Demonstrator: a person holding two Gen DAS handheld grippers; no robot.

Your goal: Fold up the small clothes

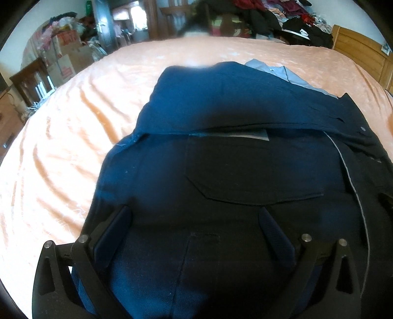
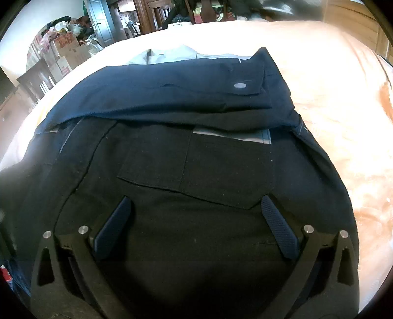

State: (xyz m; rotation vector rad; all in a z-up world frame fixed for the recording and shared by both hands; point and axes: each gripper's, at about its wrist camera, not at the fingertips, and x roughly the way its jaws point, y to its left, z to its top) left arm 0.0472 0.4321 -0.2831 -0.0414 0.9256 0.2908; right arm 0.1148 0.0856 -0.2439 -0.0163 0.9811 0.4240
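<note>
Both tongs stand spread wide and pinch nothing: our left tongs (image 1: 194, 216) and our right tongs (image 2: 196, 206) hover close over the dark navy garment (image 1: 221, 166), pads apart over the cloth near its back pocket (image 2: 196, 169). The garment, which looks like a pair of trousers or shorts, lies on the bed (image 1: 61, 147), with its far part doubled back toward us so that a snap button (image 2: 240, 85) shows at one o'clock in the right view. We judge one fold is made and the piece is only part folded. The next move calls for closing each pair on a near edge or corner, catching all layers, and carrying it over evenly so the hems meet. A grey garment (image 2: 167, 55) lies under or just beyond the navy one, at twelve o'clock. The bedspread is peach and lightly rumpled. Around the room we see cardboard boxes (image 1: 66, 56) at ten o'clock, heaped clothes (image 1: 282, 17) at one o'clock, and a wooden headboard (image 1: 363, 56) at two o'clock.
</note>
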